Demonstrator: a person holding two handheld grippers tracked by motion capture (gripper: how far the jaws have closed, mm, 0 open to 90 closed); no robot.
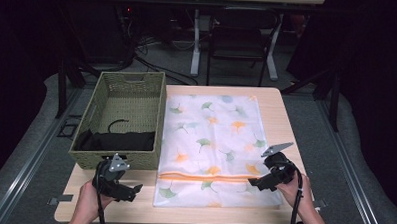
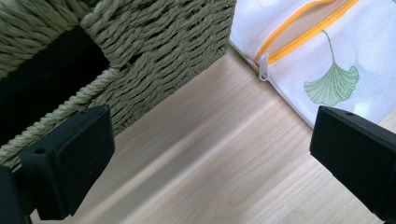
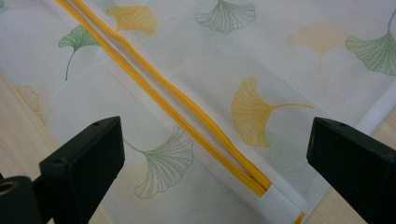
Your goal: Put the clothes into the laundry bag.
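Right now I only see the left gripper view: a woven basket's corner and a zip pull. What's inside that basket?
Observer: The basket holds a black cloth, bunched at its near end.
Operator: And where's the other tool?
Observer: The right tool is over the leaf-print bag, near the other end of the orange zip, jaws open, gripping nothing.
Operator: How is that bag laid out?
Observer: It lies flat beside the basket and covers most of the rest of the table.
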